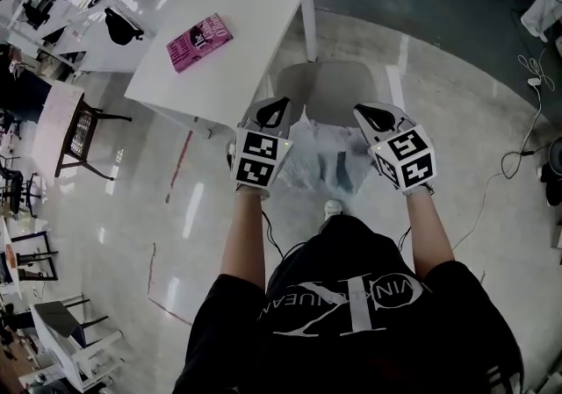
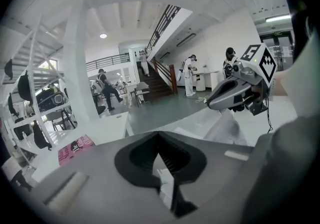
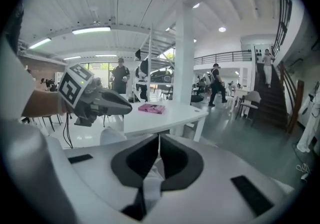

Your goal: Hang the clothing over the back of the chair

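Pinching the clothing (image 1: 327, 162) with my left gripper (image 1: 274, 113) and right gripper (image 1: 372, 117) each clamped on its upper edge, so it hangs between them just above the chair (image 1: 329, 85), I aim to lift both hands level, spread the cloth, and drape its middle over the chair's back.
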`<state>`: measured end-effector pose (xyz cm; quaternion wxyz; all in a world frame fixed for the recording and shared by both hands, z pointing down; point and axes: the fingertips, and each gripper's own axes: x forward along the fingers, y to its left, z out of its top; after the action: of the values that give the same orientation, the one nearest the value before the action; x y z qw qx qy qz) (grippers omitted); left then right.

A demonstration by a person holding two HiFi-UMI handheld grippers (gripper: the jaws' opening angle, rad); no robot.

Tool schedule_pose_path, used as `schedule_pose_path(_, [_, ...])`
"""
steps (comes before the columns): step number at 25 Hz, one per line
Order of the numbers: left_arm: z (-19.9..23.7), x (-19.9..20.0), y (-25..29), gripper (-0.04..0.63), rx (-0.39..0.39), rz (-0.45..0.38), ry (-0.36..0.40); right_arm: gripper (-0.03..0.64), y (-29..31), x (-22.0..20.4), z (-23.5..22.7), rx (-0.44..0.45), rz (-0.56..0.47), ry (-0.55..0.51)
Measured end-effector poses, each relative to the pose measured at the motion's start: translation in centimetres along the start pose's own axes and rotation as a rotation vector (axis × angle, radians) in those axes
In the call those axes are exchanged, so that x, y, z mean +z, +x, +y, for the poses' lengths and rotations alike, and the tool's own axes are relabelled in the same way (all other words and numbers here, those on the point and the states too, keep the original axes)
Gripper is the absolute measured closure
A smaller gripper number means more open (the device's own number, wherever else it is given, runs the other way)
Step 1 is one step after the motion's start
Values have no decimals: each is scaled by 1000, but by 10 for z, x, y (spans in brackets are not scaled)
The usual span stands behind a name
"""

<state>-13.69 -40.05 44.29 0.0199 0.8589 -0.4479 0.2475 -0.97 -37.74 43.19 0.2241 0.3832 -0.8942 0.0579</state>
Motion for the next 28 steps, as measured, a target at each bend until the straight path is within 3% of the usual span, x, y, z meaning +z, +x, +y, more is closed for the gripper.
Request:
schedule_pose_path(15, [-16,8,-78,584,109,-191,-129,597,-58,13,34,-84,-165,71])
schedule_pose_path(28, [-51,-4,-146,584,178,-282,-225,598,-119,1,76,-129,-245,78])
